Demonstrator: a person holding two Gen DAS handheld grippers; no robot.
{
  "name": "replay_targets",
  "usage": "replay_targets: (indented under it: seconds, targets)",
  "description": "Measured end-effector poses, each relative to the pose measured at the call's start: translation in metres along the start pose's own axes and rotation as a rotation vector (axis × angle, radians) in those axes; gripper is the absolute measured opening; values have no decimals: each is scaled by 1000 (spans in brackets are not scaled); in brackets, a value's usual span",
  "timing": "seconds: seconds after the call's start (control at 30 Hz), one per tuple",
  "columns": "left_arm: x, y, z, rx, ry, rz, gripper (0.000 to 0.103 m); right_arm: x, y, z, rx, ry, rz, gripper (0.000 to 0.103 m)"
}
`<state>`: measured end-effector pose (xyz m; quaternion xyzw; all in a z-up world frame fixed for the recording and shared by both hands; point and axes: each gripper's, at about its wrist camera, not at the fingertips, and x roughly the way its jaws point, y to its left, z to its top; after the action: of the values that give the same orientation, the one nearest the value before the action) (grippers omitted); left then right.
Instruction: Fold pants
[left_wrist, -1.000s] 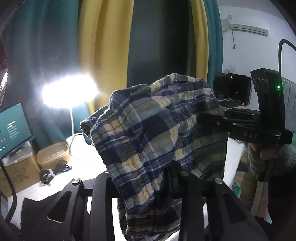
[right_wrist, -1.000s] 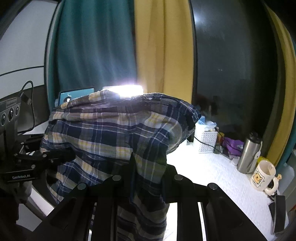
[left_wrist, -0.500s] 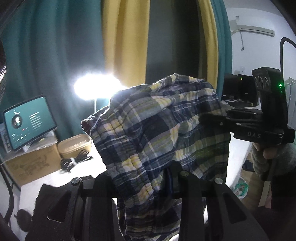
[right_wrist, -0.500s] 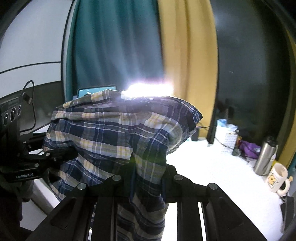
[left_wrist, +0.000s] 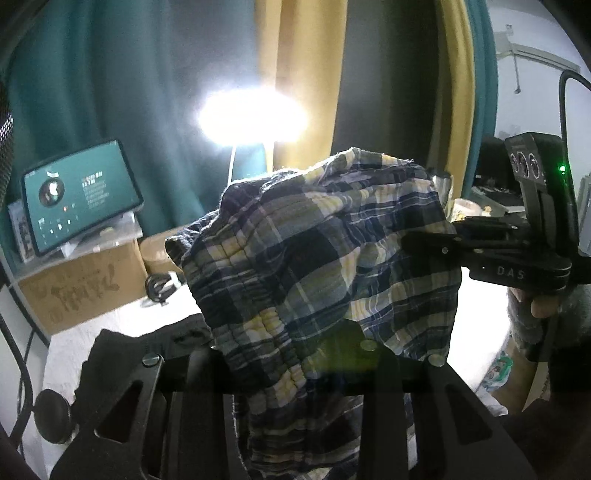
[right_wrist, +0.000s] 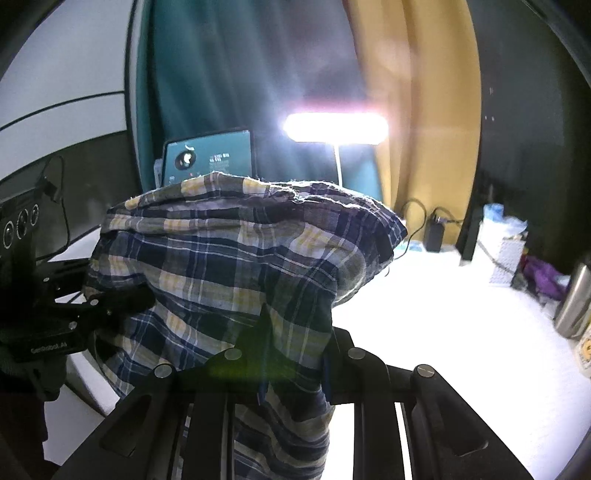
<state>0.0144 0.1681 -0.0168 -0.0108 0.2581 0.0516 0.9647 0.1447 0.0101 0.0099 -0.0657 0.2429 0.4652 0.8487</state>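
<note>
Plaid pants (left_wrist: 325, 258) hang bunched in mid-air above the white counter (right_wrist: 443, 332), pinched by left tool (left_wrist: 306, 354) and right tool (right_wrist: 291, 350), no fold yet laid.

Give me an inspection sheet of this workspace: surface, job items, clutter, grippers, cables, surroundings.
Surface: white table, brightly lit.
Job's things: plaid pants, bunched, held in the air by both grippers.
Clutter: tablet, cardboard box, dark cloth, flask.
Grippers: left gripper and right gripper both shut on the pants.
Cables: coiled cable by the box; charger lead at the back.
Surroundings: lamp, teal and yellow curtains.
</note>
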Motion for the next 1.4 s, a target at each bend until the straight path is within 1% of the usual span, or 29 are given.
replay_targets:
  seconds: [0.23, 0.33, 0.63, 0.77, 0.93, 1.03, 1.2, 1.4]
  targets:
    - [35, 14, -5, -19, 78, -3, 31, 48, -11, -1, 41, 73, 24, 21]
    - [48, 17, -5, -22, 100, -1, 31, 69, -18, -1, 54, 103, 30, 21]
    - [95, 37, -14, -80, 195, -5, 31, 126, -36, -10, 93, 197, 67, 21]
    - [109, 42, -18, -101, 225, -10, 31, 147, -43, -16, 109, 234, 77, 21]
    - [122, 49, -19, -115, 251, -8, 31, 164, -48, -22, 124, 262, 91, 21]
    - [129, 55, -21, -130, 273, -8, 33, 173, -51, -24, 128, 275, 100, 21]
    - [138, 64, -27, -155, 300, -1, 35, 187, -56, -26, 143, 298, 115, 22]
    - [143, 76, -33, -192, 317, -1, 38, 194, -59, -29, 151, 310, 122, 22]
